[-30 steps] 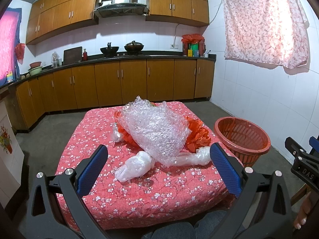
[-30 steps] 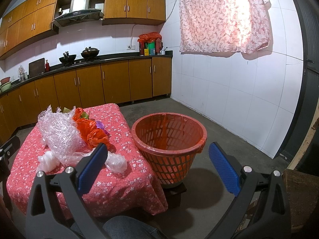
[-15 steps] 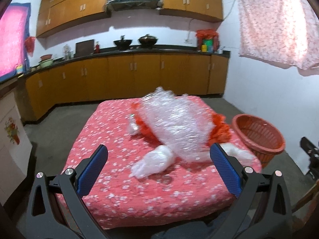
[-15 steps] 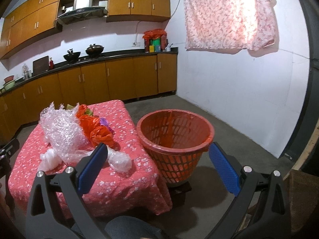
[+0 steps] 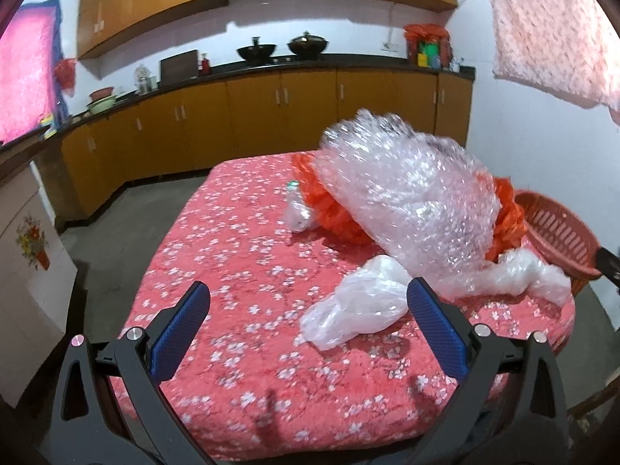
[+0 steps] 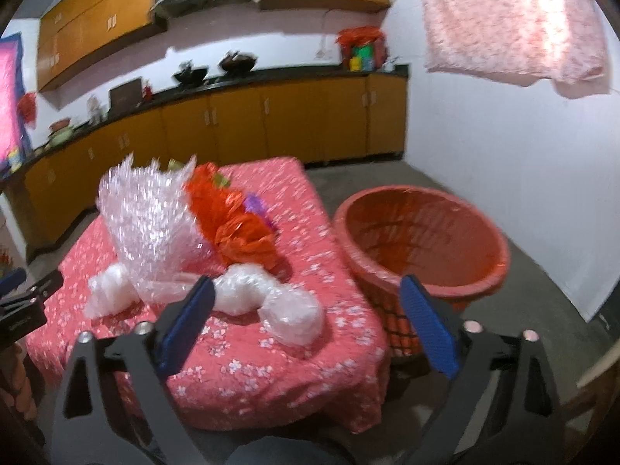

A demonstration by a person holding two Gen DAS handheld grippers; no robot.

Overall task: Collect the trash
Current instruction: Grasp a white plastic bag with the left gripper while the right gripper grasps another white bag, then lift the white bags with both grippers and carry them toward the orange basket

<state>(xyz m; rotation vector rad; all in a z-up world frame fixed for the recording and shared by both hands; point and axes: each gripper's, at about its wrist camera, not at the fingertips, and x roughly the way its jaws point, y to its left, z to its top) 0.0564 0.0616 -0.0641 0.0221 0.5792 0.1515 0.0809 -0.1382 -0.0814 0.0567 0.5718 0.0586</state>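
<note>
A pile of trash lies on a table with a red flowered cloth (image 5: 232, 252): a big sheet of bubble wrap (image 5: 407, 193), crumpled orange plastic (image 5: 333, 213) under it, and clear plastic bags (image 5: 360, 306) in front. My left gripper (image 5: 308, 288) is open above the cloth, its right finger beside the near clear bag. In the right wrist view the same bubble wrap (image 6: 151, 224), orange plastic (image 6: 236, 224) and a clear bag (image 6: 267, 302) show. My right gripper (image 6: 306, 285) hovers before that bag with its jaws closing and nothing gripped. A red basket (image 6: 422, 232) stands right of the table.
The basket (image 5: 558, 232) sits on a low stand on the concrete floor. Wooden kitchen cabinets (image 5: 271, 116) with pots on the counter line the back wall. A flowered curtain (image 6: 515, 19) hangs on the white tiled wall. My left gripper's body (image 6: 23, 298) shows at the left edge.
Both grippers have dropped closer to the table. The pile has slid right in the left wrist view. The right gripper has swung left from the basket to the clear bag, jaws slightly narrower.
</note>
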